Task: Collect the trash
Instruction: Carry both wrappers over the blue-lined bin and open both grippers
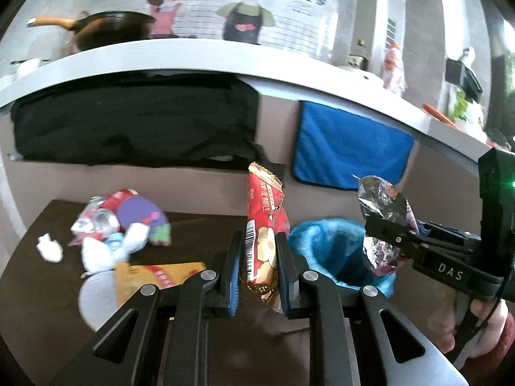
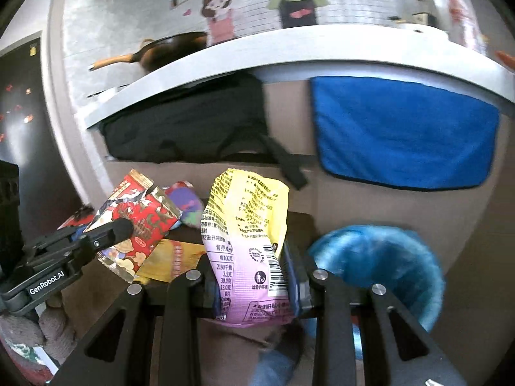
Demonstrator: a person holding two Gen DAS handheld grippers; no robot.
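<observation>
My left gripper [image 1: 257, 259] is shut on a red snack wrapper [image 1: 265, 212], which stands upright between the pads; the same wrapper [image 2: 135, 225] shows at the left of the right wrist view, held by that gripper [image 2: 112, 231]. My right gripper [image 2: 251, 276] is shut on a yellow and pink snack bag [image 2: 246, 241]; from the left wrist view its silver inside [image 1: 383, 206] faces me, pinched by the right gripper [image 1: 389, 238]. A bin with a blue liner [image 1: 334, 251] [image 2: 379, 260] stands just right of both held wrappers, below them.
More trash [image 1: 122, 222] lies in a heap on the dark low table [image 1: 38, 276], with a yellow packet [image 1: 157, 276] [image 2: 173, 260] and white scraps. Behind are a counter [image 1: 193, 64] with a pan [image 1: 106, 29], a black cloth [image 1: 128, 122] and a blue towel [image 1: 347, 148].
</observation>
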